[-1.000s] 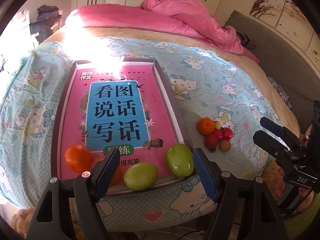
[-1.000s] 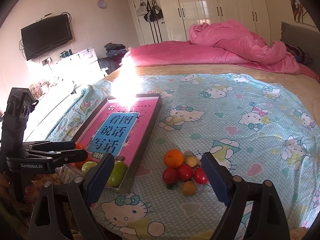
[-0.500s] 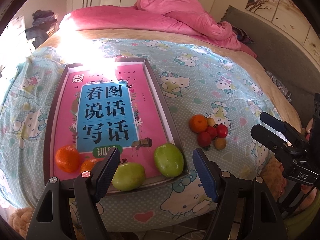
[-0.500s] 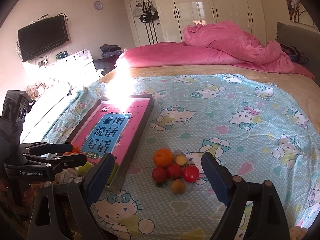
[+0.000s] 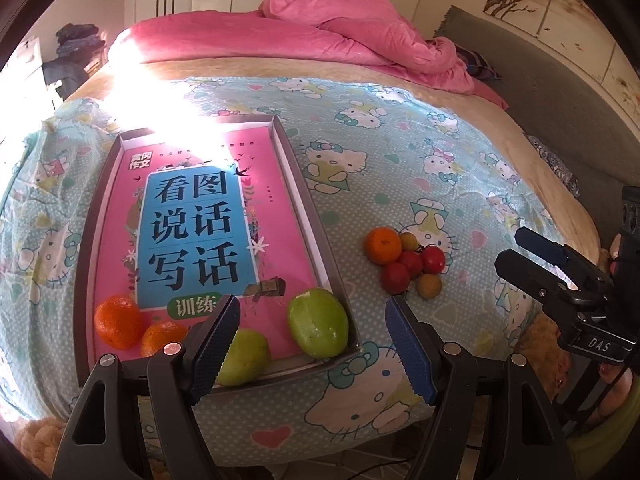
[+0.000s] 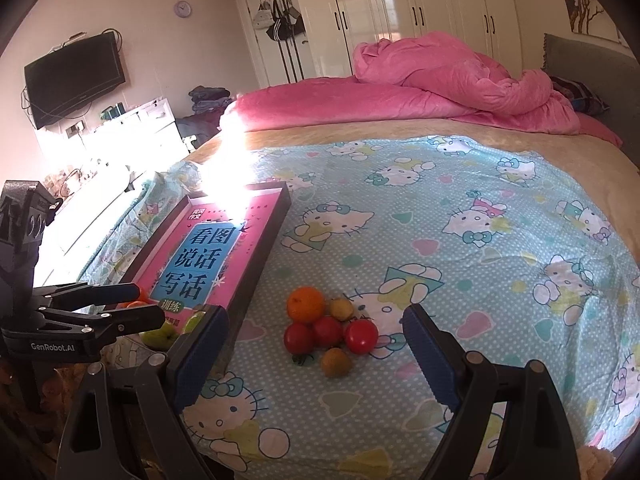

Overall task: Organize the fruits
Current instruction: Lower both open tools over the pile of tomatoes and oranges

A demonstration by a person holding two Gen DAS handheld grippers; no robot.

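While both tools hang short of the bed | left gripper (image 5: 312, 344) and right gripper (image 6: 316, 356) spread wide, holding nothing | loose fruit cluster (image 6: 326, 330) beside tray (image 5: 320, 232) | risk: soft sheet (image 6: 460, 240) lets round fruit roll when nudged

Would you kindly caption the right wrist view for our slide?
Open right gripper faces loose round orange and red tomatoes on the cartoon-print bedsheet, beside the dark-rimmed tray.

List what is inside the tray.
The tray holds a pink book, two oranges and two green fruits. The book covers the tray floor; anything beneath it is hidden.
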